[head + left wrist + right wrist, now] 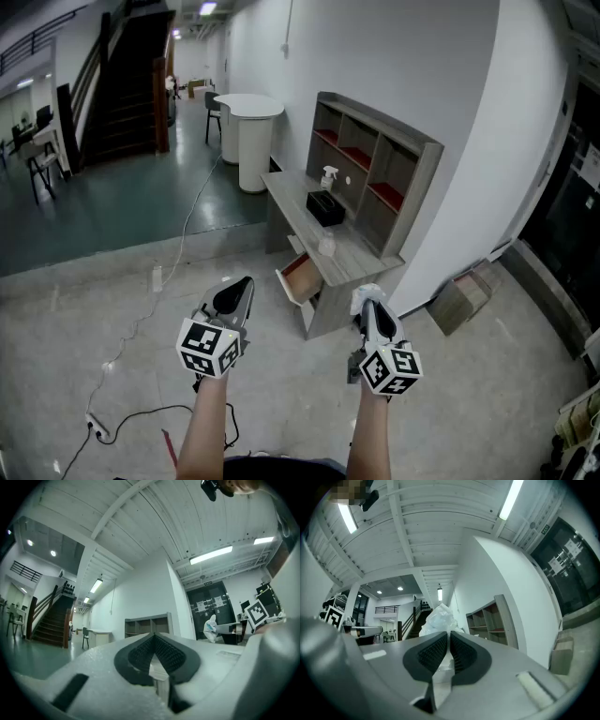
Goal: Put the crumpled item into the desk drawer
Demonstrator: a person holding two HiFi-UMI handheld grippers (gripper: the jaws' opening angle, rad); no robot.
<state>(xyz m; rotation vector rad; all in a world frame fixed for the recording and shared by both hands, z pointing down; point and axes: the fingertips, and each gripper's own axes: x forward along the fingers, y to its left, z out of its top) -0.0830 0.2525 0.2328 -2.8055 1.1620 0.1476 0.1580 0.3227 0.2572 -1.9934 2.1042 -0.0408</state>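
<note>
- A staircase [122, 84] rises at the far left, and a cable [141, 323] trails across the floor below it.
- The left gripper [234, 292] is held out over the floor, left of the desk. Its jaws are closed tip to tip and hold nothing.
- A round white counter [248, 122] stands beyond the far end of the desk.
- The desk [298, 211] runs along the white wall. Its drawer [298, 278] is pulled open at the near end and shows a reddish inside.
- A spray bottle [329, 176], a black box [325, 207] and a small clear container [326, 246] sit on the desk top, in front of a shelf unit [375, 169].
- The right gripper [368, 314] has its jaws nearly together, pinching the crumpled item [367, 294], a white, plastic-looking wad that bulges above the pads [461, 653]. The item is up in the air by the desk's near corner, right of the open drawer and clear of it.
- A cardboard box [461, 300] lies on the floor against the wall, farther right.
</note>
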